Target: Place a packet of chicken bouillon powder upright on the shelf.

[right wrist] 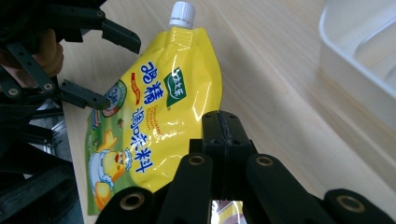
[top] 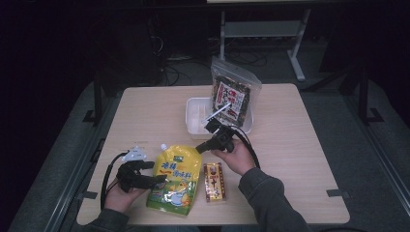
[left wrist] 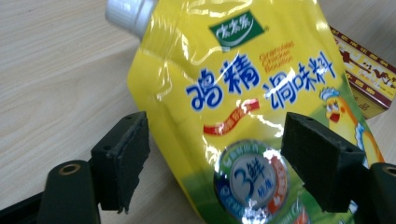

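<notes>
Yellow pouch [left wrist: 243, 107] lying flat between spread left gripper [left wrist: 215, 154] pads, untouched, right gripper [right wrist: 223, 128] clenched empty

We note a yellow pouch [top: 175, 180] with blue lettering, a green logo patch, a red ribbon, a cartoon chick and a white cap. The small box [top: 213, 182] is red and cream, patterned. The tray [top: 194, 116] is white, the table [top: 300, 145] pale wood grain.

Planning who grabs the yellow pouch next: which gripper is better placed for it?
The left gripper: its open jaws already stand either side of the yellow pouch on the table. The right gripper is shut and held above the pouch's top.
</notes>
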`<state>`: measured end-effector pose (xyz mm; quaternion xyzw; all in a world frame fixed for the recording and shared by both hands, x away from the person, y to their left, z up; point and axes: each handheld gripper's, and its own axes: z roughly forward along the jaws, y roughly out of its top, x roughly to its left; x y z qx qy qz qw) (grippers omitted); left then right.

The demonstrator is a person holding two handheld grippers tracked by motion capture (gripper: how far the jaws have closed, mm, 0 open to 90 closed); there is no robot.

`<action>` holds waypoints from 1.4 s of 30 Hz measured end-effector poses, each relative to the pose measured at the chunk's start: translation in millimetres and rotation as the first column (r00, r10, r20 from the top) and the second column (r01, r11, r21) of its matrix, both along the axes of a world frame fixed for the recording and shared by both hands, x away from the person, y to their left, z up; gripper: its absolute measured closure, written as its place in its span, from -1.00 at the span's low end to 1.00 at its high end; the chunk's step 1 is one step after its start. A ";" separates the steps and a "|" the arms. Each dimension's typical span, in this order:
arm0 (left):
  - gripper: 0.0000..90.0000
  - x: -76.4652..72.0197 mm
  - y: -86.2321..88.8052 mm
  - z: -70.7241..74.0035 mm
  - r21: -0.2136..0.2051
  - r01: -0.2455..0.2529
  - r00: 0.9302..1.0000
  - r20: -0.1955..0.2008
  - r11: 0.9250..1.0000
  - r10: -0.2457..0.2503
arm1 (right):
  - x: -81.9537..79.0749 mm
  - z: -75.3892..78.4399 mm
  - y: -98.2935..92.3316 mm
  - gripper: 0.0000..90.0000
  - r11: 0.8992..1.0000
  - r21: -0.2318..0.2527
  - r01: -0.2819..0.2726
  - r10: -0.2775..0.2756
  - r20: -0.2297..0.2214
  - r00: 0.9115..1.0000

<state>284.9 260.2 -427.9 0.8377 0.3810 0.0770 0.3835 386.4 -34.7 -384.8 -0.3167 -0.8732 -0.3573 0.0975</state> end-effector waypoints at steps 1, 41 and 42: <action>-0.50 0.0 -0.3 0.0 -0.003 0.000 1.000 0.000 1.000 0.000 | -0.4 2.6 -2.1 1.00 1.000 0.005 0.003 -0.003 0.007 1.000; 0.64 13.2 6.0 -5.6 -0.305 0.142 0.971 -0.142 0.942 -0.193 | -23.9 52.9 -34.1 1.00 0.990 0.139 -0.033 0.021 0.092 0.996; 0.64 12.9 5.6 -5.1 -0.301 0.146 0.971 -0.136 0.942 -0.194 | -22.8 52.6 -35.0 1.00 0.989 0.144 -0.037 0.025 0.089 0.996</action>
